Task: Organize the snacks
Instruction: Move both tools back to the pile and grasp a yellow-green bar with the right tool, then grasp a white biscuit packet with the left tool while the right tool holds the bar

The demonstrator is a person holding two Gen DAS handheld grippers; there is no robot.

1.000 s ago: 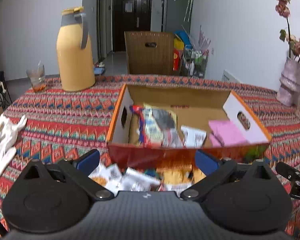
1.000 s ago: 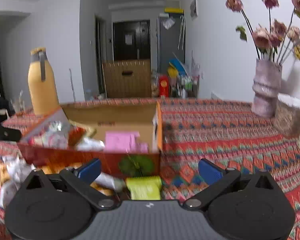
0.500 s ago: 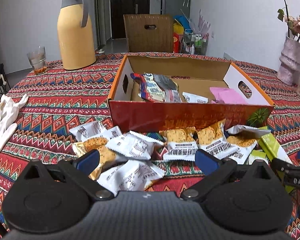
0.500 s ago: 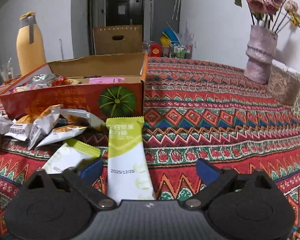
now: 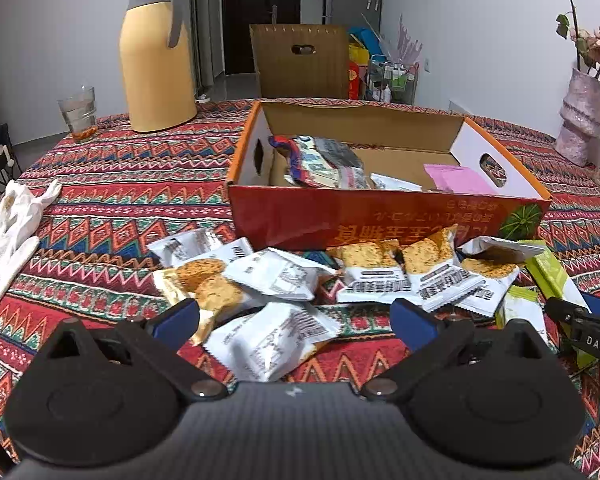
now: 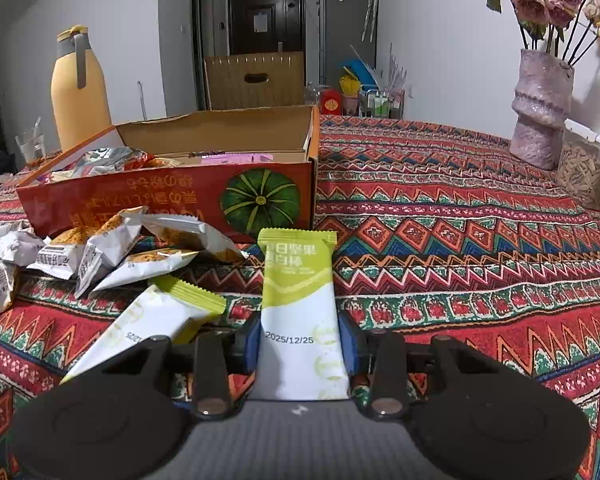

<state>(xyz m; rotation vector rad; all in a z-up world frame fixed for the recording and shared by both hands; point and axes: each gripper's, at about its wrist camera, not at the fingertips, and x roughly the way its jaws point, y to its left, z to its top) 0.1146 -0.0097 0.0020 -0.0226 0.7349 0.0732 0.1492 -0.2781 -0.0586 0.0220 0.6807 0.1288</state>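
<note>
Now my right gripper [image 6: 300,340] has just closed its jaws on the green-and-white snack bar wrapper [image 6: 300,300], and the blue pads press its two long edges while it lies flat on the worktop [image 6: 480,240], which is covered by a red, zigzag-patterned cloth. A second green-and-white bar wrapper [image 6: 152,320] lies just beside it on the left, tilted. My left gripper [image 5: 294,320] hangs with its jaws spread wide and nothing gripped, a white crinkled snack packet [image 5: 272,340] lying between them on the cloth. More white and golden-brown snack packets [image 5: 380,272] are heaped against the front wall of the open orange-red cardboard box [image 5: 380,216], which holds a few packets and a pink pouch [image 5: 460,178]. Behind the box stand a tall yellow thermos jug [image 5: 156,60] and a drinking glass [image 5: 78,114]; a white cloth glove [image 5: 8,232] lies at the far left, and a pale purple vase [image 6: 540,116] of dried roses stands at the right.
</note>
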